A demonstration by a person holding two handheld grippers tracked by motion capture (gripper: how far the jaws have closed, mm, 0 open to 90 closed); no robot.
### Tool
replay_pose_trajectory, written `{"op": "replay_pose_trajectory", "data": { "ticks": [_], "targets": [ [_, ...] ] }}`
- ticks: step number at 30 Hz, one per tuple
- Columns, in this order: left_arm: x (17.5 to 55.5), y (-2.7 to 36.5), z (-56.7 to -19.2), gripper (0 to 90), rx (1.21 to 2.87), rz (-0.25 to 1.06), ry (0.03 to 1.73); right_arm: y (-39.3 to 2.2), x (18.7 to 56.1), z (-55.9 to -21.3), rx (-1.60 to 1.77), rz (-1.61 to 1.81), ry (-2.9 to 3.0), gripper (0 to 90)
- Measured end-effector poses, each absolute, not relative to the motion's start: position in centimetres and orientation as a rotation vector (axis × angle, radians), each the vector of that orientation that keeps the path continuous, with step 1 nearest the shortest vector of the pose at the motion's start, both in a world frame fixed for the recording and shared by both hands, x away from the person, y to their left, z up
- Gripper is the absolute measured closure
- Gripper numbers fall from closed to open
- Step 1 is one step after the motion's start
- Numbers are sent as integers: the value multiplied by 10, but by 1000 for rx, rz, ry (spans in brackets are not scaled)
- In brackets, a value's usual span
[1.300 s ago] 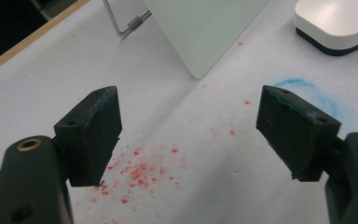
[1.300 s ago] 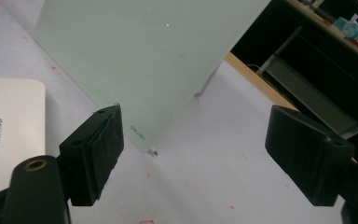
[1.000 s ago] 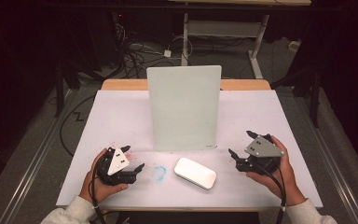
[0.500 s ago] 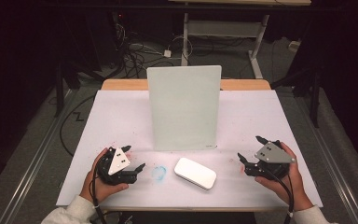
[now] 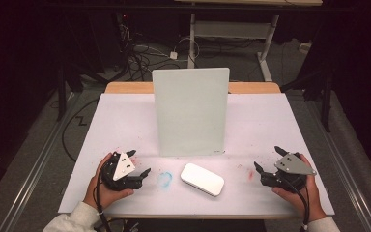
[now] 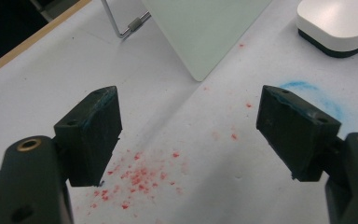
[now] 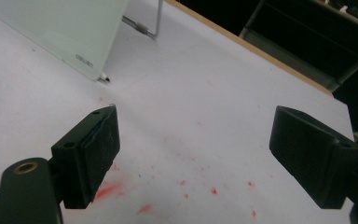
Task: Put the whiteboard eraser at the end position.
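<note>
A pale green board (image 5: 191,111) stands upright on a wire stand in the middle of the white table (image 5: 125,121). In front of it lies a white eraser-like block (image 5: 202,179) with a dark underside (image 6: 338,25). My left gripper (image 5: 139,162) rests low at the front left, open, nothing between its jaws (image 6: 189,135). My right gripper (image 5: 269,158) sits at the front right, near the table's edge. Its jaws have just been opening and stand wide with only bare table between them (image 7: 193,154).
A blue smudge (image 5: 164,179) marks the table between the left gripper and the block. Red specks (image 6: 140,175) and smears (image 7: 108,189) are scattered near both grippers. The board's wire stand (image 7: 147,28) sticks out behind it. Dark floor, cables and a metal frame lie beyond the table.
My right gripper has moved outward to the right and down toward the table's front, and its jaws stand wider. The left gripper, board and block have stayed put.
</note>
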State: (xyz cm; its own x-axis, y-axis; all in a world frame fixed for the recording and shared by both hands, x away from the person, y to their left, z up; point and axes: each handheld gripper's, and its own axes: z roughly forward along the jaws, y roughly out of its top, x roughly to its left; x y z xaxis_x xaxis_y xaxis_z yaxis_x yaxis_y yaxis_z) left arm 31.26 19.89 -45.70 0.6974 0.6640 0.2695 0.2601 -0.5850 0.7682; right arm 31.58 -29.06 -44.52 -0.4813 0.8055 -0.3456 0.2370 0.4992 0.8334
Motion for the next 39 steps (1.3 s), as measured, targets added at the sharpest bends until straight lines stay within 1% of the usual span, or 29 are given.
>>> {"op": "replay_pose_trajectory", "data": {
  "ticks": [7, 12, 24, 39],
  "targets": [
    [312, 199, -457, 214, 2174, 718, 712, -304, 313, -464, 937, 962, 1998, 165],
    [313, 197, -456, 214, 2182, 721, 701, -305, 309, -467, 945, 977, 1998, 165],
    [311, 197, -456, 214, 2184, 722, 685, -304, 302, -459, 922, 1002, 1962, 164],
    [313, 195, -457, 214, 2192, 718, 681, -304, 300, -458, 923, 996, 1948, 165]
  ]
}}
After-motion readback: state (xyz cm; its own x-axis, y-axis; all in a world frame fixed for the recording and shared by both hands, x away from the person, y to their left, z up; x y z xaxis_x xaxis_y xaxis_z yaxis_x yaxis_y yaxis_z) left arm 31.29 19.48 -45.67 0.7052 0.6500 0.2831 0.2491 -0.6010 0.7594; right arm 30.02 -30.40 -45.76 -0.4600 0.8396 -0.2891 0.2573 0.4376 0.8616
